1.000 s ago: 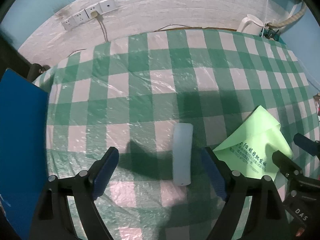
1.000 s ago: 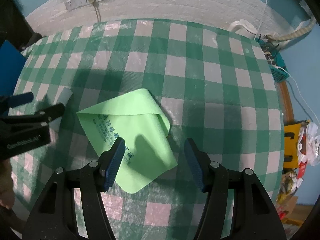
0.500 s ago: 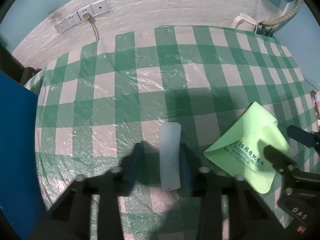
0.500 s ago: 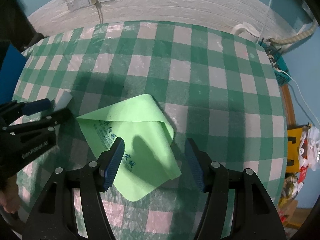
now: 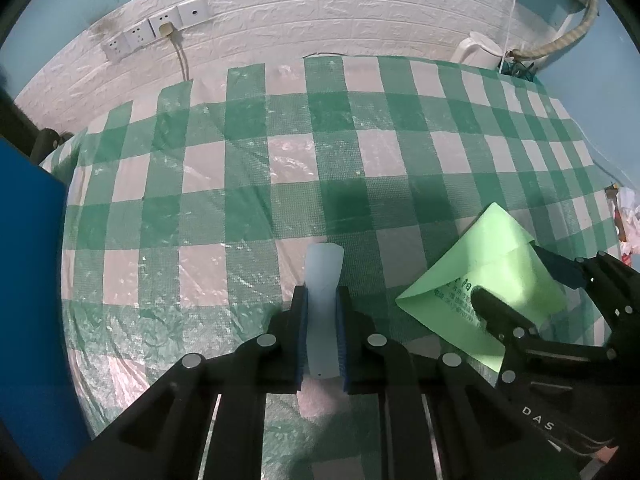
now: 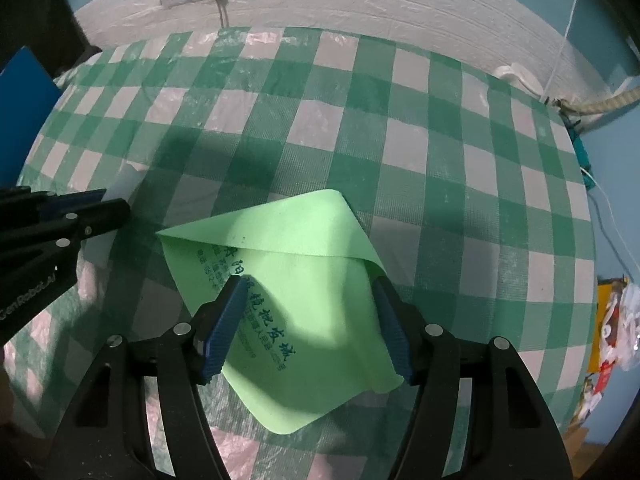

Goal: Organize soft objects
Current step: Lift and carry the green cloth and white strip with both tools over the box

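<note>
While pointing steeply down at the green-and-white checked tablecloth (image 5: 248,208), left gripper (image 5: 322,300) pinched tight on a pale blue strip (image 5: 322,280), blue pads pressed flat against both long sides. Far end of the strip sticking out past the fingertips toward 12 o'clock, flared a little. At 3 o'clock from the strip, a light green cloth (image 6: 304,280) lying on the tablecloth, top corner folded over, dark printed lettering on its face. Right gripper (image 6: 310,292) poised over that cloth, jaws spread wide, one pad near the cloth's 9 o'clock side and one at its 3 o'clock edge, neither squeezing it. At 11 o'clock on the white wall, a row of sockets (image 5: 156,32).
</note>
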Motion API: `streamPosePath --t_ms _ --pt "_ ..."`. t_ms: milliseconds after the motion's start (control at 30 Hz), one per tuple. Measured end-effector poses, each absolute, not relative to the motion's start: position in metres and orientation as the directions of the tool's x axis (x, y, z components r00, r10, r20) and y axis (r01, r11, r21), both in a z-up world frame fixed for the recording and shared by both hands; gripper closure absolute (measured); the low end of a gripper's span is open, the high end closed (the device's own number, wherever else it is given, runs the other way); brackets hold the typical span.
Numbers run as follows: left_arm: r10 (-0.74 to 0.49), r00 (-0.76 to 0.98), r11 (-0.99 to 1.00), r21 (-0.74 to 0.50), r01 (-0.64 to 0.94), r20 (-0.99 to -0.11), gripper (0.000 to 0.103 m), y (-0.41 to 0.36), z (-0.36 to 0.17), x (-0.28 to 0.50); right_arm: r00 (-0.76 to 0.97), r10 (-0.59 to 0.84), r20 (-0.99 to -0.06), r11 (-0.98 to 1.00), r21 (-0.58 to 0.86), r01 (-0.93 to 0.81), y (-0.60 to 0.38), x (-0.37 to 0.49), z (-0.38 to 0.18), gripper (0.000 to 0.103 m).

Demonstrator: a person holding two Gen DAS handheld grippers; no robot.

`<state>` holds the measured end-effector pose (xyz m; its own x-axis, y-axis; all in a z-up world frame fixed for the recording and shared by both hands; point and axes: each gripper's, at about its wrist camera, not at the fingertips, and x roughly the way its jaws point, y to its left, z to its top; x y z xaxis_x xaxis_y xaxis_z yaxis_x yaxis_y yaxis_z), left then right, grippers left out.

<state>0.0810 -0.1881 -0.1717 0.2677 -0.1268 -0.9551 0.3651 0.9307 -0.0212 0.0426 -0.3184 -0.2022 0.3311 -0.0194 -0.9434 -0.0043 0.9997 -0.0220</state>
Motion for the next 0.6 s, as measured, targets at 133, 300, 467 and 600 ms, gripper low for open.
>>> streamPosePath --t_ms 133,300,467,600 --pt "-0.123 0.265 0.932 -0.019 0.362 -0.956 0.09 -0.187 -0.172 0.08 0.339 -0.007 -0.941 1.0 -0.014 -0.019 -0.317 0.041 -0.199 0.061" --pt "-0.108 0.267 0.935 -0.007 0.353 -0.958 0.09 -0.182 -0.17 0.078 0.327 0.004 -0.945 1.0 -0.004 -0.025 -0.312 0.04 -0.197 0.094" --pt "-0.107 0.275 0.937 -0.004 0.349 -0.955 0.09 -0.178 -0.165 0.077 0.318 0.023 -0.948 1.0 0.017 -0.021 -0.31 0.039 -0.192 0.096" --pt "-0.106 0.288 0.939 -0.001 0.344 -0.952 0.09 -0.172 -0.159 0.076 0.33 0.031 -0.944 0.999 0.025 -0.022 -0.303 0.036 -0.182 0.096"
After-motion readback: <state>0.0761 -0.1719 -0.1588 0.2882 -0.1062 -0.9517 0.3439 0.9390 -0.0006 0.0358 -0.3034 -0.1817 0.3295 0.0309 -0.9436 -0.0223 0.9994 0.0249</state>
